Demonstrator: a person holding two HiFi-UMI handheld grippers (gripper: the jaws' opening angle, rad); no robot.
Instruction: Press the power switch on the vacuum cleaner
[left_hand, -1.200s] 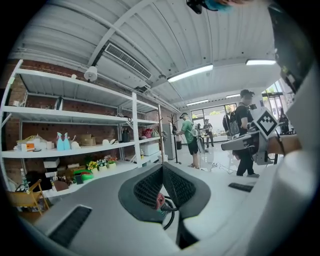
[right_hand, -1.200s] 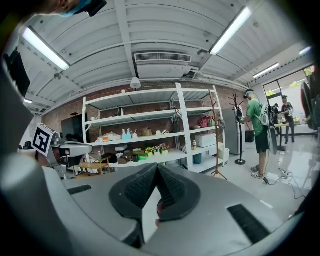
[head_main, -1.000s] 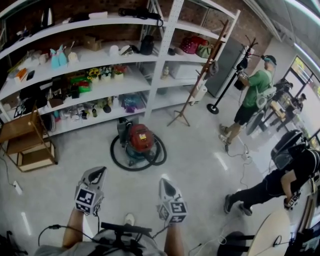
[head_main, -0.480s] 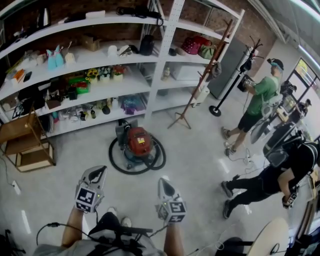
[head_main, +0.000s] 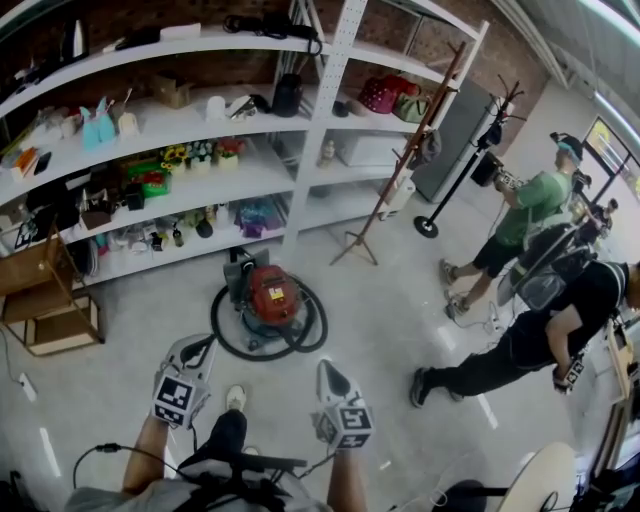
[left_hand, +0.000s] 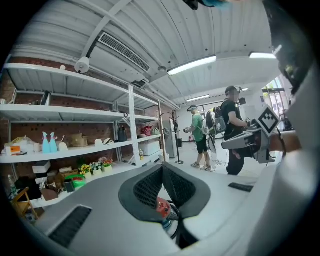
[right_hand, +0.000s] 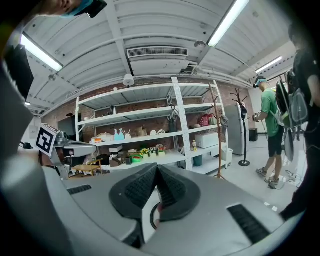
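The vacuum cleaner (head_main: 272, 294) is a red canister on the floor before the shelves, with a black hose (head_main: 228, 333) coiled around it. In the head view my left gripper (head_main: 201, 347) and right gripper (head_main: 325, 369) are held side by side, short of the vacuum and pointing toward it. Both are shut with nothing in them. In the left gripper view the left gripper (left_hand: 161, 167) has its pads together, and the red vacuum (left_hand: 162, 206) shows in the gap below them. The right gripper (right_hand: 156, 168) looks the same, with a sliver of hose (right_hand: 148, 216) under it. No switch can be made out.
White shelving (head_main: 300, 160) full of small items stands behind the vacuum. A wooden rack (head_main: 55, 300) is at the left, and a leaning wooden coat stand (head_main: 395, 170) at the right. Two people (head_main: 530, 330) are at the right. A white plug and cable (head_main: 25, 388) lie on the floor.
I have stepped forward, so the vacuum sits closer to the grippers. The person in black has moved left toward the middle. Both grippers stay shut.
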